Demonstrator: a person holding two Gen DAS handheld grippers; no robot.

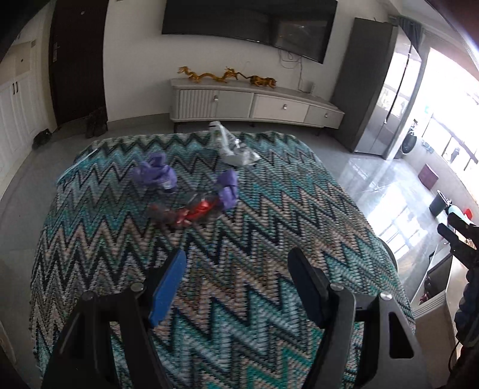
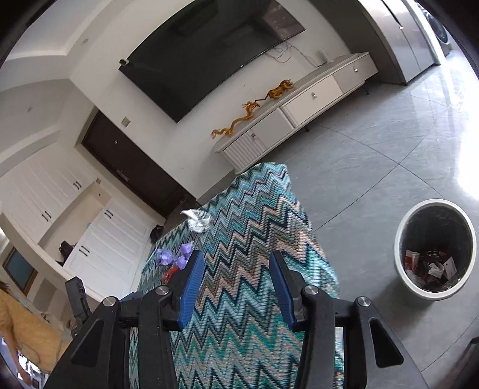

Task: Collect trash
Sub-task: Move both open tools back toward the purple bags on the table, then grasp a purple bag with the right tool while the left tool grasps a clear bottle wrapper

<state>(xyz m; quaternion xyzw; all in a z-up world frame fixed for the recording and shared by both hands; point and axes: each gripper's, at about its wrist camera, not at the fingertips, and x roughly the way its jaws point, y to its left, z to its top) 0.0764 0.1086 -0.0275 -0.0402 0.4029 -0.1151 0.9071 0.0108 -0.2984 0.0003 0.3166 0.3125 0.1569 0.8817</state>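
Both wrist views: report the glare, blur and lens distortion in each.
Left wrist view: the window side at right is blown out white, glare streaks the glossy floor, the red wrapper is smeared, and the TV bows. Right wrist view: the room is tilted, straight edges curve, glare hits the upper right floor, and the trash bin is fairly sharp.

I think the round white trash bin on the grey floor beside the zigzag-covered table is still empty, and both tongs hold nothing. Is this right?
Not fully. The round white trash bin is not empty: the right wrist view shows red and white wrappers lying in its bottom. The rest is right: it stands on the grey floor beside the zigzag-covered table, and the left tongs and right tongs hold nothing.
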